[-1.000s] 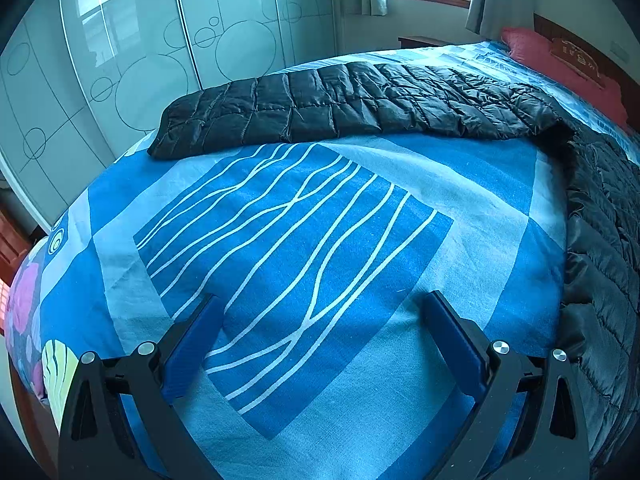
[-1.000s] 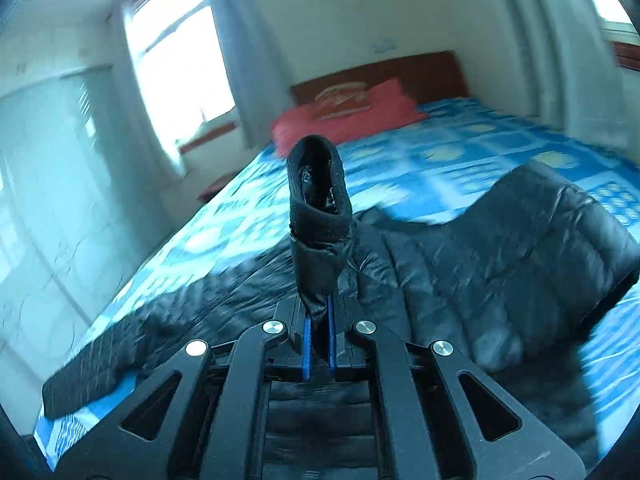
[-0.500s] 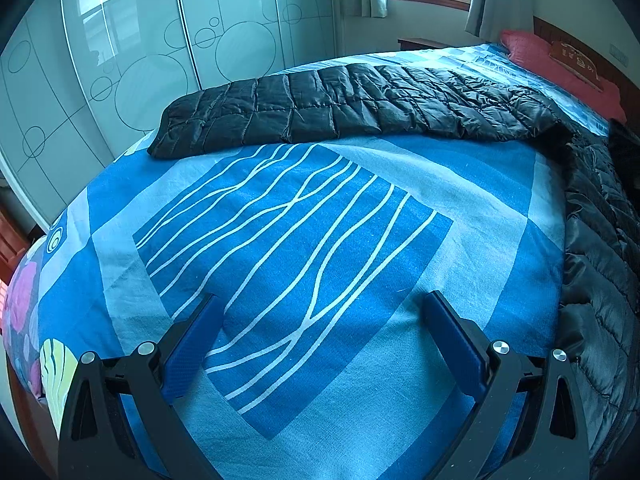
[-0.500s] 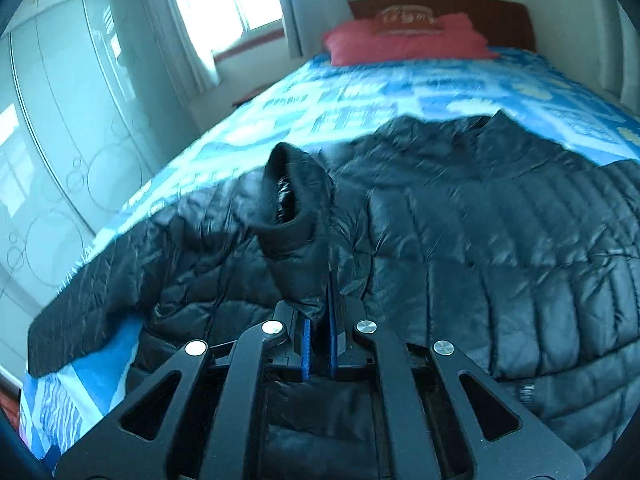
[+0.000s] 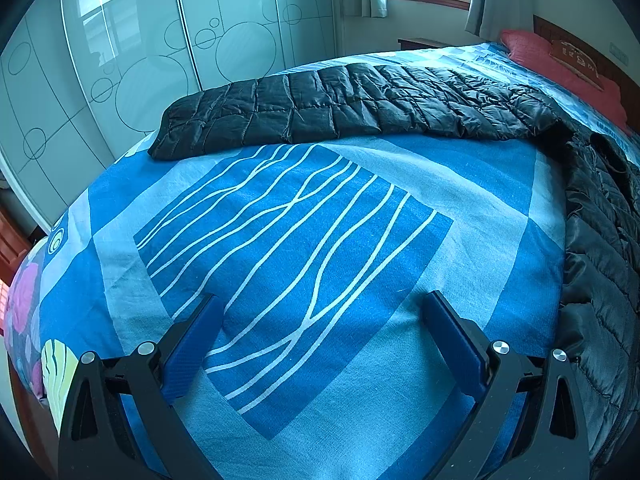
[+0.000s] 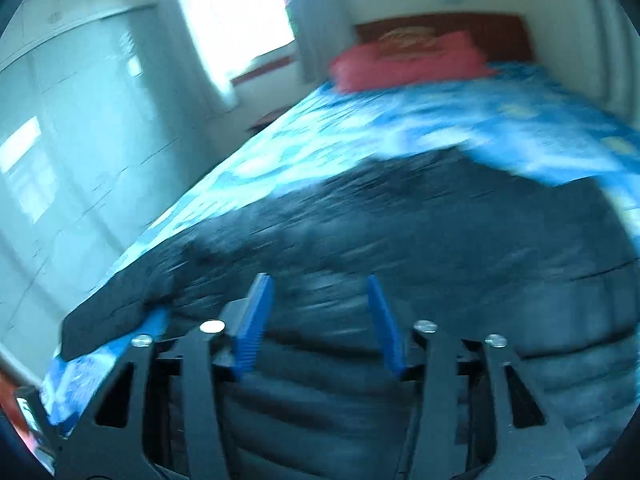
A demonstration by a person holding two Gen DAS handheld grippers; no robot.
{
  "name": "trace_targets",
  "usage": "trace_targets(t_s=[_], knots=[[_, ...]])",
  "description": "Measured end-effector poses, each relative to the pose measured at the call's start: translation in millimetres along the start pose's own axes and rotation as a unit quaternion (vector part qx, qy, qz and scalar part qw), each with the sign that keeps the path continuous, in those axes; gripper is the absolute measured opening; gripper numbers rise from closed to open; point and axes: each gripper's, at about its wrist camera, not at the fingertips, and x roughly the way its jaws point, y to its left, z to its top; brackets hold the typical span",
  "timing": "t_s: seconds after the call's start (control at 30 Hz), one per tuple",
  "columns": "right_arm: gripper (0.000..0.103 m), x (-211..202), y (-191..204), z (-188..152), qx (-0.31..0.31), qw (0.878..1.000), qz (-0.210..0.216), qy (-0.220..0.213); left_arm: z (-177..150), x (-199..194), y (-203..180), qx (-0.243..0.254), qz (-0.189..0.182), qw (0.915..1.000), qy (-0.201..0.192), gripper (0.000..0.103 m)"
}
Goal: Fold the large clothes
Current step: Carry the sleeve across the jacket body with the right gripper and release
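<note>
In the left wrist view, the left gripper (image 5: 322, 344) hangs over the blue bedspread (image 5: 304, 240). Its blue fingers (image 5: 194, 340) are wide open and hold nothing. The black puffer jacket (image 5: 360, 108) lies on the bed. One long sleeve (image 5: 248, 116) is stretched out flat across the far side of the bedspread, well away from the left gripper. The body of the jacket runs down the right side, near the right finger but not touching it. A red pillow (image 5: 560, 64) sits past the jacket at the head of the bed.

In the right wrist view, all is blurry. The right gripper (image 6: 320, 320) is right over the jacket (image 6: 400, 240). Its fingers (image 6: 254, 320) have just been opening and now stand apart, with nothing pinched between them. The jacket fills the space under and past them. The red pillow (image 6: 404, 60) is far behind the jacket.

I think one fold has just been laid down and let go. The long sleeve is not folded yet. Next, I think the left gripper has to reach over to the end of that sleeve, pinch it and bring it back onto the jacket body. Puffy cloth is slippery, so the pinch must take a good bite.
</note>
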Motion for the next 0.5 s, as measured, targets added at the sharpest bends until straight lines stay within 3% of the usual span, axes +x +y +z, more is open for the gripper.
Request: trace_targets(t_s=[0.07, 0.13, 0.23, 0.4, 0.5], knots=[[0.021, -13, -50, 12, 0.028, 0.998, -0.051, -0.012, 0, 0, -1, 0.001, 0.001, 1.0, 0.0, 0.099], [0.014, -24, -113, 18, 0.079, 0.992, -0.099, -0.022, 0, 0, -2, 0.001, 0.002, 1.0, 0.0, 0.099], [0.007, -22, -167, 13, 0.102, 0.984, -0.148, -0.002, 0, 0, -2, 0.001, 0.002, 1.0, 0.0, 0.099], [0.006, 22, -190, -24, 0.082, 0.982, -0.149, 0.085, 0, 0, -2, 0.002, 0.002, 1.0, -0.001, 0.099], [0.006, 23, -194, -26, 0.093, 0.983, -0.133, 0.084, 1, 0, -1, 0.003, 0.004, 1.0, -0.001, 0.099]])
